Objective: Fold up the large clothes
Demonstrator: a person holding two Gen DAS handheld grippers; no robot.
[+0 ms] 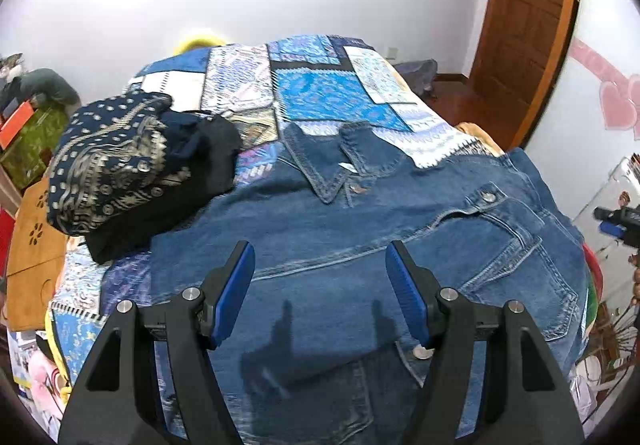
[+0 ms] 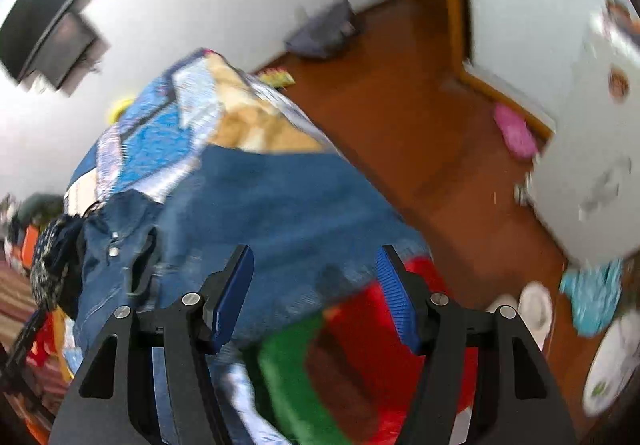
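The left gripper (image 1: 320,265) has its blue pads spread wide with nothing between them, above the denim jacket (image 1: 360,245) spread on the patchwork bedspread (image 1: 320,93). The right gripper (image 2: 316,269) is equally wide and empty, over the jacket's right edge, blurred. Far left of the jacket sits a folded patterned garment (image 1: 116,165) on black clothes (image 1: 200,173)
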